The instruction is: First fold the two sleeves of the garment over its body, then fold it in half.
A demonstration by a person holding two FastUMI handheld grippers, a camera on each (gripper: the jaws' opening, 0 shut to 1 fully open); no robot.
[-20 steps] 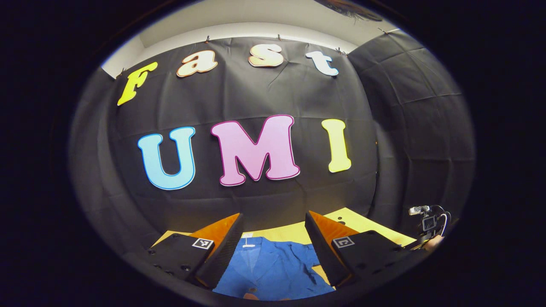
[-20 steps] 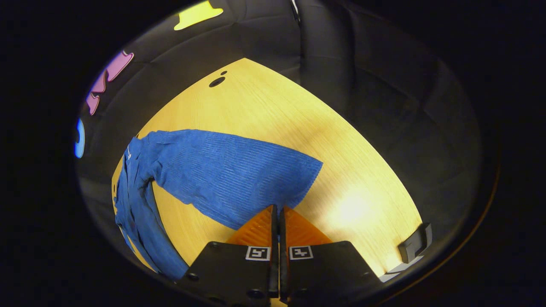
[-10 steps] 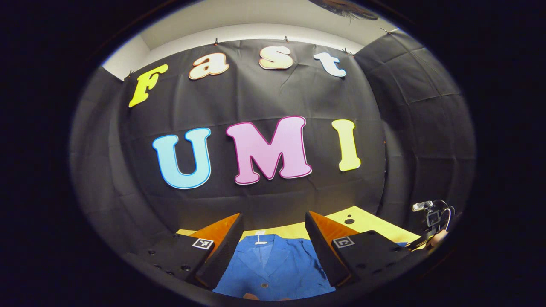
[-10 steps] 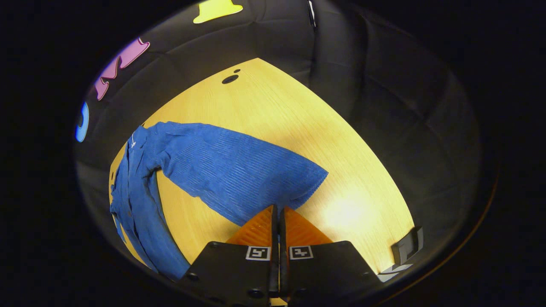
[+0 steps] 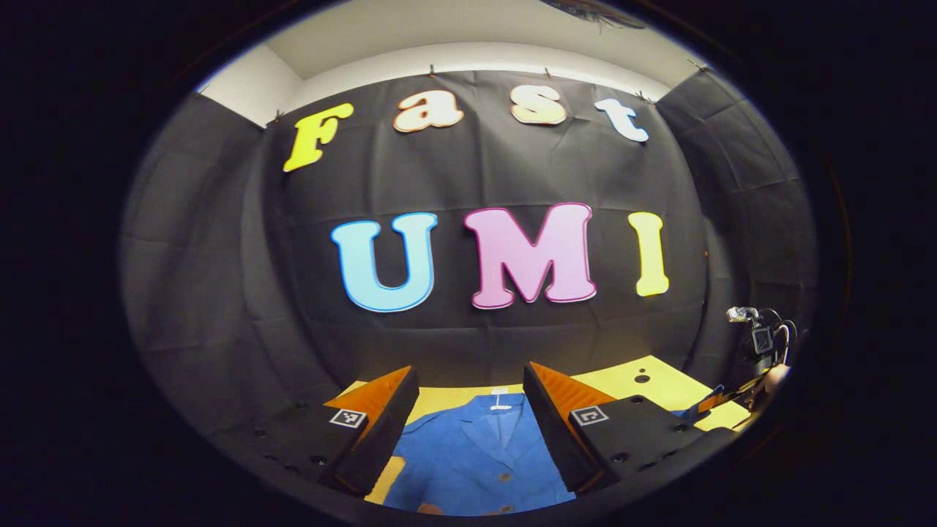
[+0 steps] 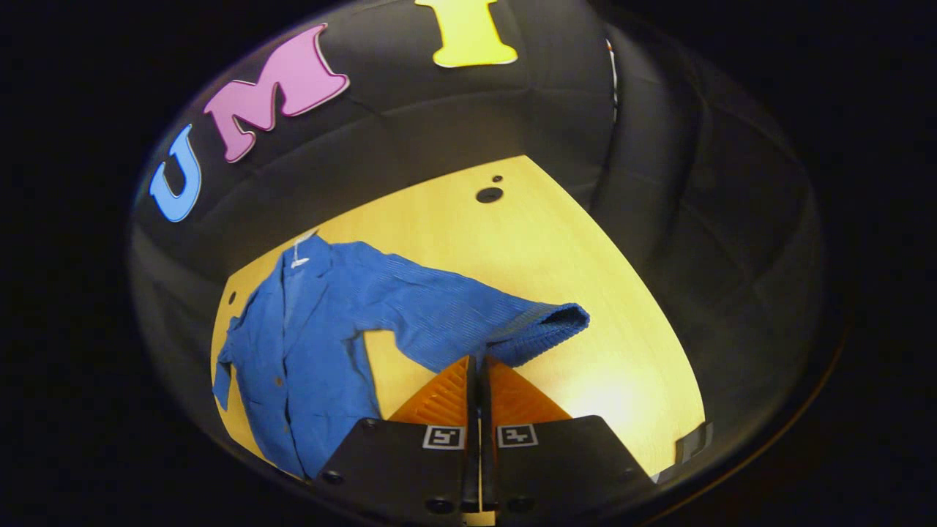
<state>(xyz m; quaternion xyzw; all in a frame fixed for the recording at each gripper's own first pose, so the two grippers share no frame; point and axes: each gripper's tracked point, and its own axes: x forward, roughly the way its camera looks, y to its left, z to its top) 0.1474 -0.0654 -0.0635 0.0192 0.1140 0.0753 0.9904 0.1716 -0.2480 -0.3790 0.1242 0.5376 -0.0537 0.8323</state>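
A blue button-up jacket (image 6: 307, 359) lies face up on the yellow wooden table (image 6: 542, 249), collar toward the back wall. Its one long sleeve (image 6: 446, 315) stretches toward my right gripper (image 6: 477, 360), which is shut on the sleeve's lower edge near the cuff (image 6: 553, 326). The cuff hangs raised off the table. In the left gripper view, my left gripper (image 5: 470, 372) is open above the jacket's collar and chest (image 5: 476, 457), touching nothing. Far right in that view, the right gripper (image 5: 708, 402) holds a bit of blue sleeve, with a hand behind it.
Two small dark holes (image 6: 489, 195) mark the table's far right corner. A black block (image 6: 692, 441) sits at the table's near right edge. Black cloth walls close in the back and both sides. Bare table lies to the right of the sleeve.
The right gripper, still shut, has lifted the sleeve's cuff off the table and drawn it toward the jacket's body. The left gripper's view has swung left; it stays open over the collar.
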